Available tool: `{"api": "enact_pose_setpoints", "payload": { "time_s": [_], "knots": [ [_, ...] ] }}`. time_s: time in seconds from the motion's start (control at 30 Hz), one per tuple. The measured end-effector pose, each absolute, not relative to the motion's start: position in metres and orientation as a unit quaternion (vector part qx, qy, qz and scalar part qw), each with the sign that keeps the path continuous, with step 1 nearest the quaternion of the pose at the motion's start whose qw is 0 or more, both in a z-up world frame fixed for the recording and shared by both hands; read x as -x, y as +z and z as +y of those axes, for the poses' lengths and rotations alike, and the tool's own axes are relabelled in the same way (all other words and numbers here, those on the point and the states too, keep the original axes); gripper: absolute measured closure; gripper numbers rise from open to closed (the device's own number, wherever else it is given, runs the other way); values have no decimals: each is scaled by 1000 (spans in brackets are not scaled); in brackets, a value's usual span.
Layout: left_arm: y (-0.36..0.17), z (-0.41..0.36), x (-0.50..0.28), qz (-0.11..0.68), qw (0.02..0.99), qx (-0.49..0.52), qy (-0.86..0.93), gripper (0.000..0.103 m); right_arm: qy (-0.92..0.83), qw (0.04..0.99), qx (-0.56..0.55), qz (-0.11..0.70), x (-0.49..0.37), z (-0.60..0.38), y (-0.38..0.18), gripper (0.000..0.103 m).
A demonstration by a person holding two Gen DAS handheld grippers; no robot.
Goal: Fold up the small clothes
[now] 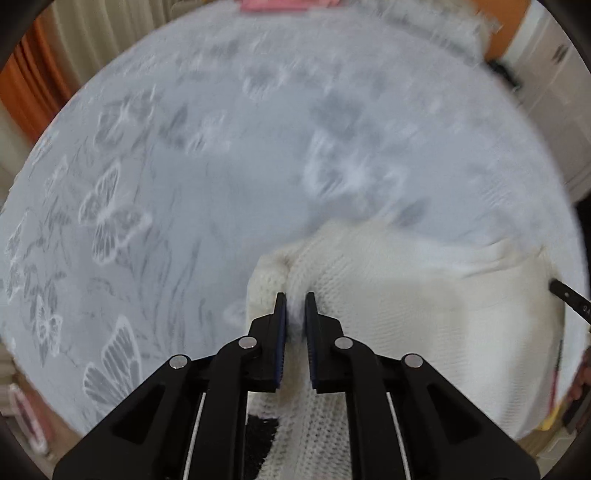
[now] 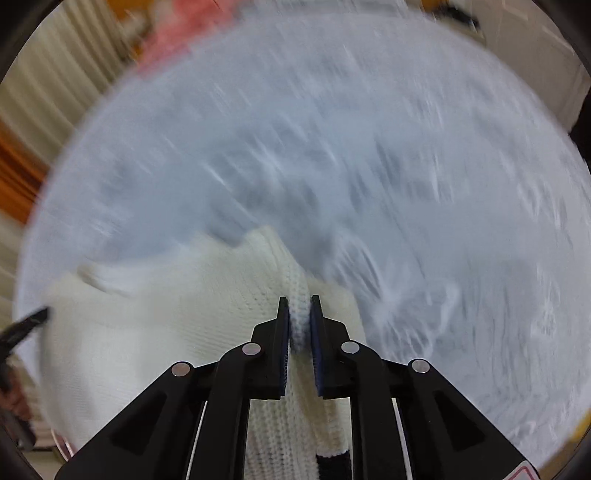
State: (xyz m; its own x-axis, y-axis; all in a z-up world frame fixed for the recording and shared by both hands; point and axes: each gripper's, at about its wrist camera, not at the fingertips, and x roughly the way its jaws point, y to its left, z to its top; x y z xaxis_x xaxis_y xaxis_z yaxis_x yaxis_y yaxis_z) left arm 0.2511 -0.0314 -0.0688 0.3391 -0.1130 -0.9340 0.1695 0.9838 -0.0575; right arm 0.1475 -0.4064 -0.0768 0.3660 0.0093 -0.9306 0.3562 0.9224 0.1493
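Mid-fold, by the look of it: cream knit sweater [image 1: 424, 295] pinched at two points and stretched between both grippers over the round table [image 1: 184, 184] with its white butterfly-print cloth [image 1: 107, 214]. Both views smeared with blur, so probably mid-carry. Likely step: bringing one edge of the sweater over or laying it flat. Next move calls for keeping both pinches level, lowering the held edge evenly onto the cloth, then letting go only once the knit lies smooth.

Left gripper [image 1: 294, 302]: jaws nearly closed, narrow gap, bunched ridge of knit clamped between the pads. Fabric running down under the fingers toward the camera; a black patch on the sweater just visible low in the left view. Rest of the sweater draped off to the right, resting on the cloth near the table's near edge.

Right gripper [image 2: 299, 306]: same posture, jaws almost closed, thick fold of the sweater [image 2: 166, 325] squeezed between the pads. Sweater body spreading to the left in this view. Black band visible at the bottom edge there too.

Pink thing [image 1: 280, 4] at the far table edge, too blurred to identify. Curtain [image 1: 92, 33] behind the table.
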Motion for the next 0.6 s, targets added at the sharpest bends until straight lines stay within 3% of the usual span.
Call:
{"api": "enact_pose_setpoints", "payload": {
  "time_s": [0.17,0.23,0.3,0.33,0.4,0.47,0.53,0.6],
  "knots": [
    [-39,-23,-224,528,845,-13,-86,82,-82,858,-189,471,-105,-388,-32,89],
    [-34,-28,-213,522,848,-20,-89,77,-65,852,-180,488,-97,-374,-38,89],
    [-42,-40,-206,530,842,-47,-91,63,-68,833,-153,527,-99,-365,-65,87],
    [-50,-46,-204,538,836,-64,-86,62,-77,823,-143,545,-101,-365,-80,92],
    [-64,-52,-200,554,824,-88,-79,62,-92,828,-152,532,-94,-374,-84,94],
    [-68,-54,-192,555,822,-102,-72,61,-124,832,-171,512,-88,-384,-67,79],
    [-65,-53,-185,548,827,-99,-77,53,-134,841,-172,495,-82,-388,-50,60],
    [-64,-52,-181,549,827,-96,-78,47,-117,847,-176,488,-84,-393,-42,48]
  ]
}}
